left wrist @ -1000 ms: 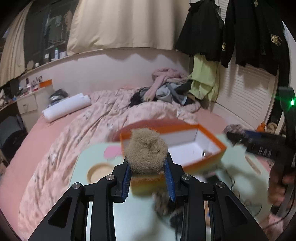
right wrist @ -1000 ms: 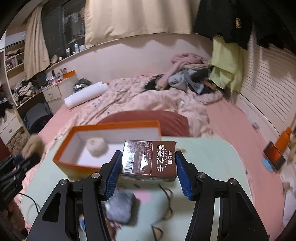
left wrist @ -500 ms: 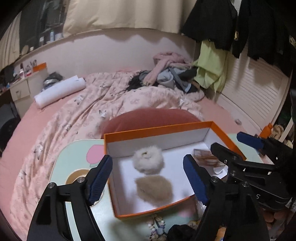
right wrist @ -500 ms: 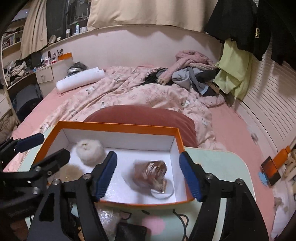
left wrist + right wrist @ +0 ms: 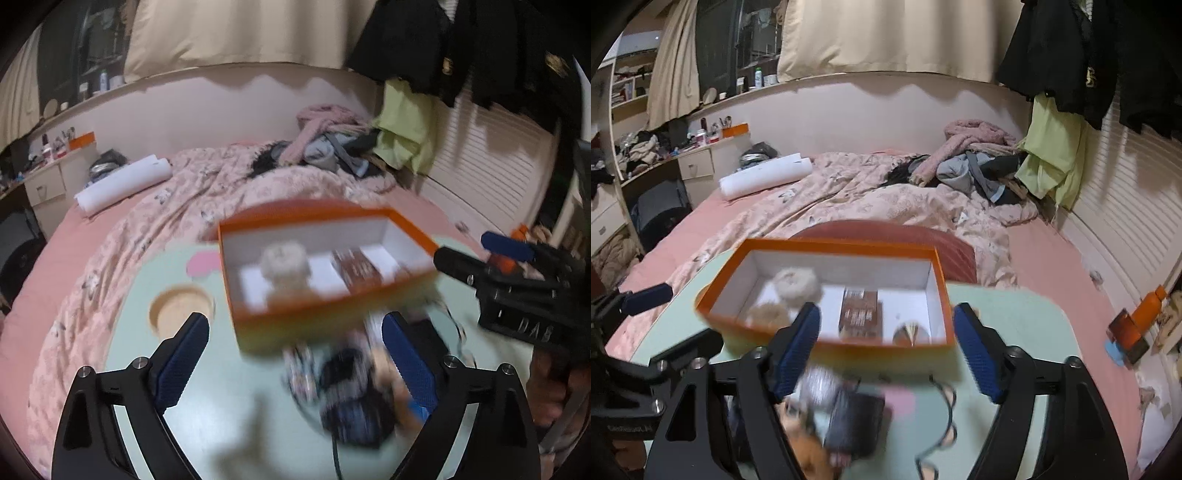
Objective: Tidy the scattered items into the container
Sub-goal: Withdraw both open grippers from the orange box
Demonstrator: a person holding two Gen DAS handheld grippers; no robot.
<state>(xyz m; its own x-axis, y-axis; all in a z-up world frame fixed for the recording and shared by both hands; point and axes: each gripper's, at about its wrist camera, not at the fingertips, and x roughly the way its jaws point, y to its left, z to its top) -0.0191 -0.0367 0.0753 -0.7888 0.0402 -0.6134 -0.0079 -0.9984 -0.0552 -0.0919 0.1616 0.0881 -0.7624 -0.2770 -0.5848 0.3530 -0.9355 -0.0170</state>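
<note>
Both tongs, left tongs and right tongs, now gape released: the tan pompom and brown box have dropped into the orange container mid-frame. Clutter remains on the counter, lower centre.

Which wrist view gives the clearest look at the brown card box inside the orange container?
The right wrist view: the brown card box lies near the middle of the orange container, top face visible, though blurred. In the left wrist view it is a smeared brown streak.
</note>
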